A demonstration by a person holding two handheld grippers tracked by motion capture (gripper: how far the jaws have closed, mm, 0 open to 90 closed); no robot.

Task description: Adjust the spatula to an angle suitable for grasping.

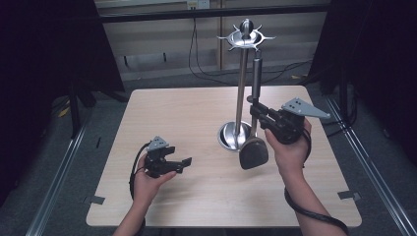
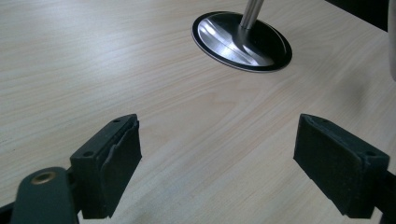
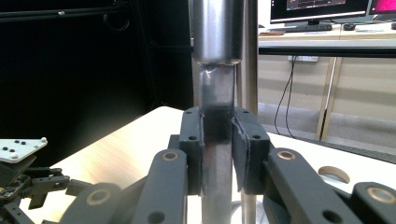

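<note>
A metal utensil stand (image 1: 240,88) rises from a round base (image 1: 233,136) at the table's middle right, with a ring of hooks (image 1: 246,38) on top. My right gripper (image 1: 254,105) is shut on the shaft of a kitchen utensil (image 1: 256,73) held upright beside the pole, its dark flat head (image 1: 253,153) hanging down just over the table. In the right gripper view the jaws clamp the steel shaft (image 3: 217,88), with the stand pole (image 3: 251,70) just behind. My left gripper (image 1: 179,162) rests low at the front left, open with nothing between its pads (image 2: 112,163); the stand base (image 2: 243,42) lies ahead of it.
The light wooden table (image 1: 196,113) has open surface left of and in front of the stand. Black curtains flank both sides. Metal rails (image 1: 59,167) run along the floor. Cables hang on the back wall (image 1: 196,49). A desk with monitors (image 3: 322,9) stands far behind.
</note>
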